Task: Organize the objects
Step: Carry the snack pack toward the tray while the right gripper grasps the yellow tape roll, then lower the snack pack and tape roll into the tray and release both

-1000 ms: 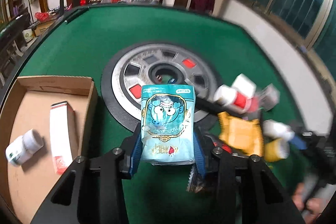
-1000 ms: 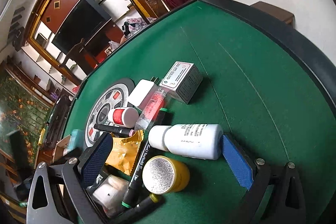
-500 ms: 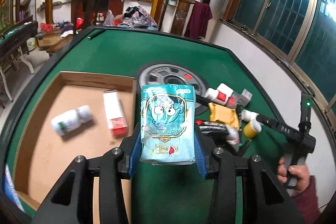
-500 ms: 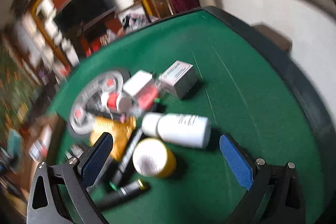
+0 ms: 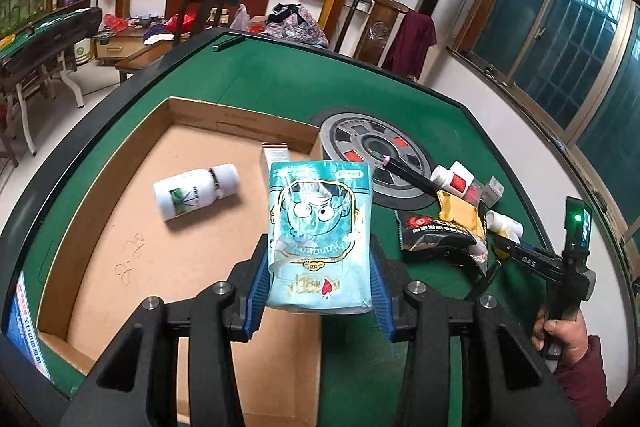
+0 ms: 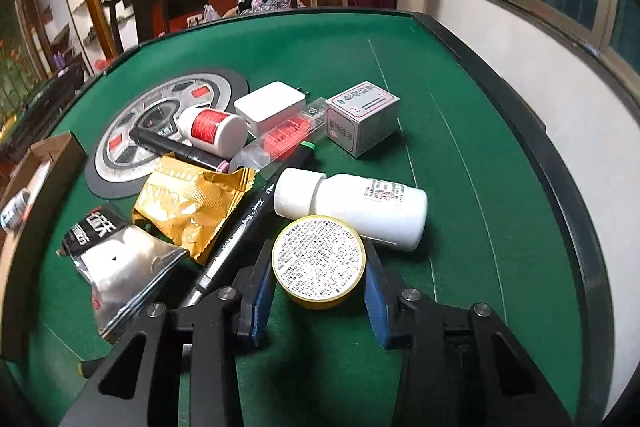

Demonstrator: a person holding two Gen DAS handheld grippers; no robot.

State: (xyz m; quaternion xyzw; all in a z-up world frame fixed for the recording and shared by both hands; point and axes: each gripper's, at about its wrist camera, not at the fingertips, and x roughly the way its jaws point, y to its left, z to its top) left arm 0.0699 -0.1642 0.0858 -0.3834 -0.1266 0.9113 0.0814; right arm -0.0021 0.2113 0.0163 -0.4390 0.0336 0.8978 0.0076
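Observation:
My left gripper (image 5: 318, 291) is shut on a teal cartoon snack packet (image 5: 320, 237) and holds it above the right edge of the open cardboard box (image 5: 120, 227). The box holds a white bottle with a green label (image 5: 196, 191) and a red-and-white carton (image 5: 275, 157). My right gripper (image 6: 319, 287) has its blue pads against both sides of a yellow round tin (image 6: 319, 263) on the green table. A white pill bottle (image 6: 352, 207) lies just beyond the tin.
A pile lies on the green felt (image 6: 400, 67): gold packet (image 6: 192, 203), black-and-silver packet (image 6: 116, 259), black marker (image 6: 240, 227), red-labelled bottle (image 6: 212, 129), white charger (image 6: 270, 105), grey carton (image 6: 362, 117). A round wheel-print mat (image 6: 160, 123) sits behind them.
My left gripper has lifted and carried the teal packet left, from over the wheel mat to over the box. My right gripper has moved onto the yellow tin and closed around it.

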